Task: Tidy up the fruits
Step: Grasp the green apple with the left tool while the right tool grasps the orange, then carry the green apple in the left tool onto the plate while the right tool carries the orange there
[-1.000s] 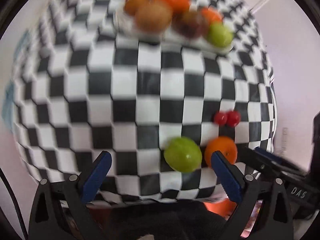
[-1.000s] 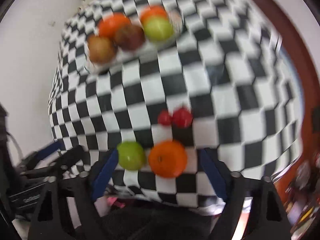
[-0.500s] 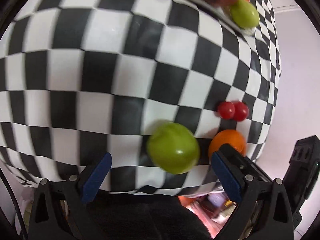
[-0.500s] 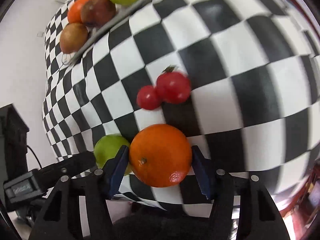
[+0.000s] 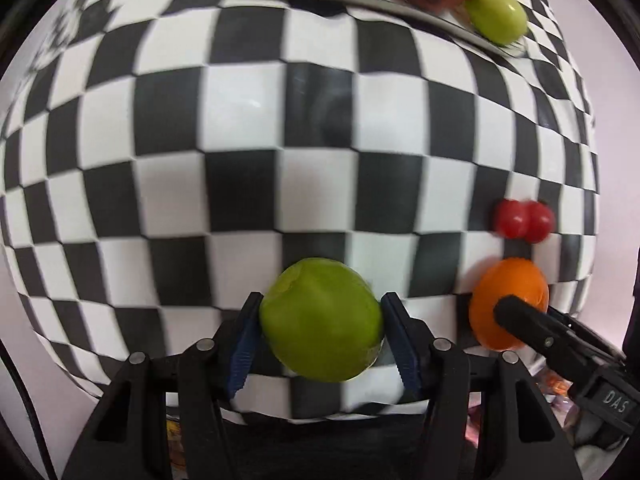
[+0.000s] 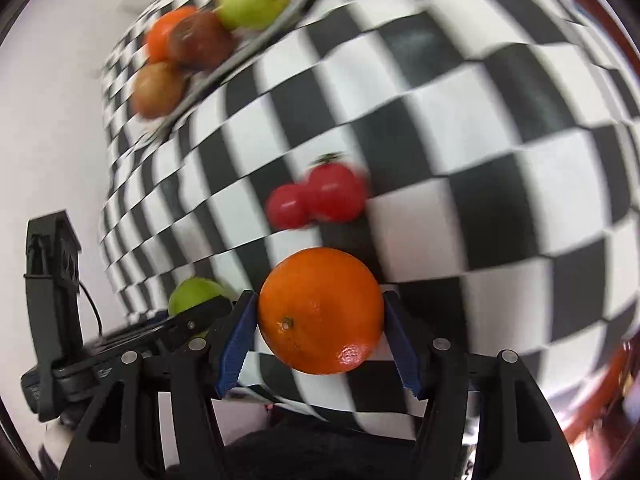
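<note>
**Two claws, two fruits: apple on the left, orange on the right**

Two grips are forming at once. Largest first: the checkered tabletop point(image 5: 248, 128) fills both views, and the plate point(image 5: 460, 20) of sorted fruit sits at the upper edge of the left view and the upper left of the right view.

Your left claw point(image 5: 322, 320) is closing, with the green apple point(image 5: 320, 320) between its blue pads at the lower centre of the frame; the pads already touch both flanks. The apple should be firm, smooth and fairly heavy, so hold it across its widest middle, as you do, or it may slide out.

Your right claw point(image 6: 320, 312) is clamped on the orange point(image 6: 320, 310), lower centre of its view. The dimpled rind should grip well but give a little; squeeze at the equator, not the stem end.

Count on the tabletop: one green apple, one orange, two small red tomatoes point(image 6: 320, 196) touching each other just above the orange. They look soft and easily bruised.

On the plate: one green apple point(image 6: 252, 0), two oranges, one dark reddish fruit, one brown fruit, though blur makes that count unsure.
</note>
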A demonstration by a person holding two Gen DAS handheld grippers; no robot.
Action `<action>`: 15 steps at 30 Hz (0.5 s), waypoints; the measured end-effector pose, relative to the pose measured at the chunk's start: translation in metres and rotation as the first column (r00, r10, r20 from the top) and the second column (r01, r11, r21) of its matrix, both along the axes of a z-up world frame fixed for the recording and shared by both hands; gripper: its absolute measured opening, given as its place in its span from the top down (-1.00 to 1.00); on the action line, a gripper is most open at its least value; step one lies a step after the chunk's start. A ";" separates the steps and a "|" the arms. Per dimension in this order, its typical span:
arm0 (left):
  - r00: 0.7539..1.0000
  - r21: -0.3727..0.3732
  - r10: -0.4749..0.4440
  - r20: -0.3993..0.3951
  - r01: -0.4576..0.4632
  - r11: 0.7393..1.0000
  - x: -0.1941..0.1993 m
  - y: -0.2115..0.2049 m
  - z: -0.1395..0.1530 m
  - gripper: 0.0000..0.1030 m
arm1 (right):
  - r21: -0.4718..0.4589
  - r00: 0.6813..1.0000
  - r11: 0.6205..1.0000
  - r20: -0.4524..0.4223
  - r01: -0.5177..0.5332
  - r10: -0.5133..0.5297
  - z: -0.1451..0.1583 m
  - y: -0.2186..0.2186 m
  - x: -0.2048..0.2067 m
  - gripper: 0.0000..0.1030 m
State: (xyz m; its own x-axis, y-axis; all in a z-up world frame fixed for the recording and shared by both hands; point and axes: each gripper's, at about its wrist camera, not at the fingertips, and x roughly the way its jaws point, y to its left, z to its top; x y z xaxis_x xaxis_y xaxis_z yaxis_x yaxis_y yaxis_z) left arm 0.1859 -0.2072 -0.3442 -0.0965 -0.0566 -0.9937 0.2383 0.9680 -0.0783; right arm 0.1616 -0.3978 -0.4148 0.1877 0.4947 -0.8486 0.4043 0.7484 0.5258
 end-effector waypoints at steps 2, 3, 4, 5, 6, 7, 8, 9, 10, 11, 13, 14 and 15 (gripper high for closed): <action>1.000 -0.007 0.025 -0.016 -0.025 1.000 0.003 0.004 -0.004 -0.10 | -0.039 0.999 0.998 -0.011 -0.045 0.045 -0.005 0.010 0.007 -0.28; 0.999 -0.012 0.035 -0.022 -0.036 0.999 0.003 0.005 -0.005 -0.10 | -0.045 0.998 0.997 -0.020 -0.058 0.057 -0.006 0.012 0.009 -0.29; 0.999 -0.012 0.041 -0.021 -0.042 0.999 0.003 0.005 -0.006 -0.10 | -0.040 0.998 0.998 -0.026 -0.055 0.054 -0.008 0.016 0.012 -0.29; 0.999 -0.007 0.042 -0.015 -0.042 0.999 0.001 0.004 -0.006 -0.11 | -0.035 0.998 0.998 -0.029 -0.054 0.053 -0.007 0.016 0.012 -0.29; 0.999 -0.004 0.043 -0.010 -0.043 0.999 0.001 0.003 -0.005 -0.11 | -0.041 0.998 0.997 -0.032 -0.062 0.061 -0.006 0.017 0.014 -0.29; 0.999 -0.002 0.044 -0.007 -0.044 0.999 0.002 0.002 -0.005 -0.11 | -0.073 0.996 0.994 -0.046 -0.077 0.073 -0.003 0.021 0.015 -0.32; 0.999 -0.001 0.047 -0.007 -0.047 0.999 0.001 0.002 -0.005 -0.11 | -0.102 0.996 0.991 -0.049 -0.085 0.080 0.003 0.020 0.013 -0.38; 0.999 -0.001 0.051 -0.009 -0.051 0.999 0.001 0.002 -0.006 -0.10 | -0.124 0.995 0.988 -0.042 -0.097 0.092 0.006 0.023 0.014 -0.45; 0.998 -0.004 0.054 -0.012 -0.054 0.999 0.000 0.002 -0.006 -0.10 | -0.137 0.994 0.985 -0.029 -0.105 0.102 0.010 0.026 0.014 -0.45; 0.998 -0.006 0.055 -0.013 -0.056 0.998 0.001 0.001 -0.005 -0.10 | -0.149 0.994 0.983 -0.016 -0.110 0.109 0.015 0.028 0.014 -0.45; 0.998 -0.009 0.058 -0.013 -0.058 0.998 -0.009 0.010 -0.012 -0.10 | -0.177 0.992 0.976 -0.003 -0.127 0.129 0.022 0.035 0.017 -0.45; 0.998 -0.010 0.058 -0.013 -0.058 0.998 -0.011 0.010 -0.013 -0.10 | -0.189 0.990 0.973 0.001 -0.135 0.138 0.022 0.036 0.018 -0.45; 0.998 -0.010 0.060 -0.012 -0.060 0.998 0.003 0.020 -0.015 -0.10 | -0.200 0.989 0.969 -0.001 -0.143 0.145 0.022 0.039 0.020 -0.45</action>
State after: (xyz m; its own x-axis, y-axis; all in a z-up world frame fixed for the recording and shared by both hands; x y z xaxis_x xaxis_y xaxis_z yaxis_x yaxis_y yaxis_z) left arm 0.1888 -0.1871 -0.3588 -0.1043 -0.0733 -0.9918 0.1785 0.9797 -0.0912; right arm 0.1818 -0.3590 -0.3932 0.1391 0.3390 -0.9304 0.2784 0.8883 0.3653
